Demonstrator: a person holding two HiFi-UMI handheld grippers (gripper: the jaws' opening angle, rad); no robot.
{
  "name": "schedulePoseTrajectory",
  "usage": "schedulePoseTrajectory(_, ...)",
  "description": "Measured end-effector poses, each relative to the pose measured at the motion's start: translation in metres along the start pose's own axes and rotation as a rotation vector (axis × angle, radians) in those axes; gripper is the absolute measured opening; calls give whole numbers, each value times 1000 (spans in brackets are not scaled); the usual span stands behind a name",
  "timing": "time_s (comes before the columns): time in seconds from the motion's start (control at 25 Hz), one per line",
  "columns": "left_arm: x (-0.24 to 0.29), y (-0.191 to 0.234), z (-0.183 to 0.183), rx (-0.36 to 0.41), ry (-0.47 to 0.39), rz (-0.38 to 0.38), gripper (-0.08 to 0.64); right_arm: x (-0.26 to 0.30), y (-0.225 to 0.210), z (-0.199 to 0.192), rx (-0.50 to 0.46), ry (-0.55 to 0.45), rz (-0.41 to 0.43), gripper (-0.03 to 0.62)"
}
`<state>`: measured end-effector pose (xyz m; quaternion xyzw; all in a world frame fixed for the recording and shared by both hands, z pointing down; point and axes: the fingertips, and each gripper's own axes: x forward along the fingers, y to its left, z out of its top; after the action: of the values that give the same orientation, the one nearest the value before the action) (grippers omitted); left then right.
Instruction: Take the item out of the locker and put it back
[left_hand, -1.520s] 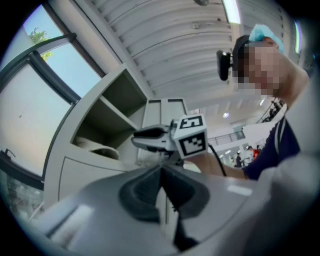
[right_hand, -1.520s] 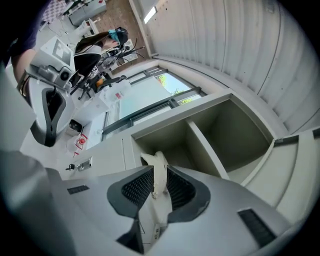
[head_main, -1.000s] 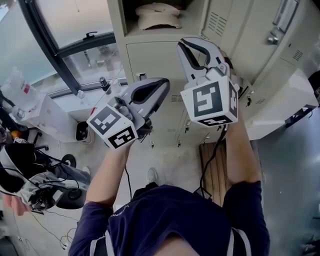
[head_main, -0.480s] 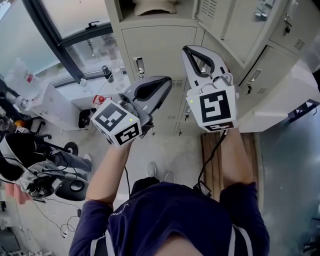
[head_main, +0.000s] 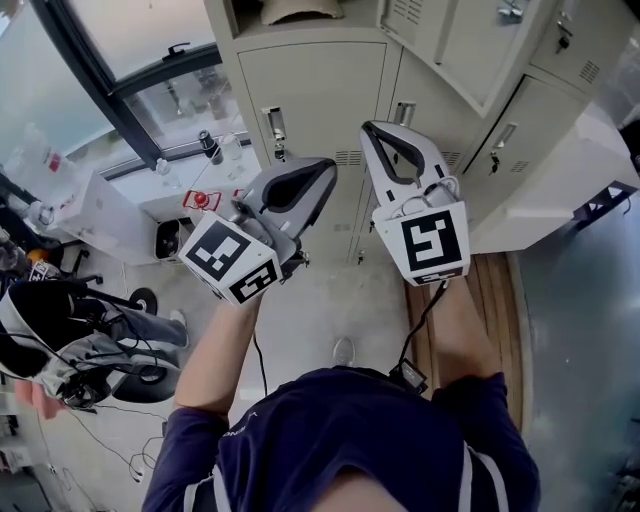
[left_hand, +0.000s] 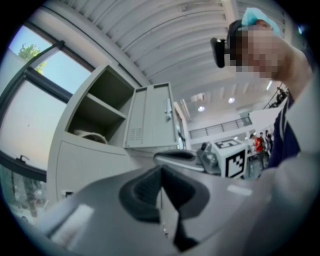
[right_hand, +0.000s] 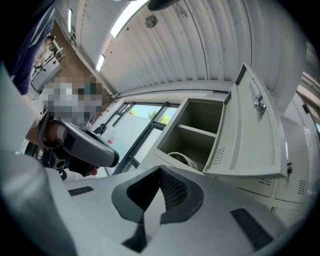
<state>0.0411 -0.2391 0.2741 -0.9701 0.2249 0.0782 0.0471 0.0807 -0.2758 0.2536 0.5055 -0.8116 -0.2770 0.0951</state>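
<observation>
The beige locker (head_main: 320, 80) stands ahead, its top compartment open. A pale folded item (head_main: 300, 10) lies on the shelf inside, also seen as the item (left_hand: 91, 136) and the item (right_hand: 181, 159) in both gripper views. The open door (right_hand: 252, 135) hangs to the right of that compartment. My left gripper (head_main: 332, 166) is shut and holds nothing, its tip below the compartment. My right gripper (head_main: 368, 127) is shut and empty too, held beside it. Both stand in the air, apart from the locker. The shut tips show at the left gripper (left_hand: 161, 168) and the right gripper (right_hand: 161, 169).
Closed lower locker doors (head_main: 330, 120) face me. A window (head_main: 150, 60) with bottles (head_main: 207, 146) on its sill is at the left, with a white box (head_main: 100, 220) and a dark bag (head_main: 70, 330) on the floor. A wooden board (head_main: 495, 300) lies at the right.
Both grippers have come down and back from the open compartment. The locker has slid up in the head view. The right gripper's jaws closed fully.
</observation>
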Motion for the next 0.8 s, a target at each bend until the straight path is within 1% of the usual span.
schedulePoseTrajectory(0.12,-13,-7,0,-6,-3,-10,3,-9,11,-4,44,17,-8,8)
schedulePoseTrajectory(0.28,-34,-19,0,-11,3,-29,3,-26,33,-1,80,47,-15,8)
schedulePoseTrajectory(0.56,-69,-56,12,-15,-17,-68,3,-66,66,25,104,61,-21,8)
schedulePoseTrajectory(0.8,-87,-81,25,-11,-29,-95,3,-99,78,49,125,59,-34,8)
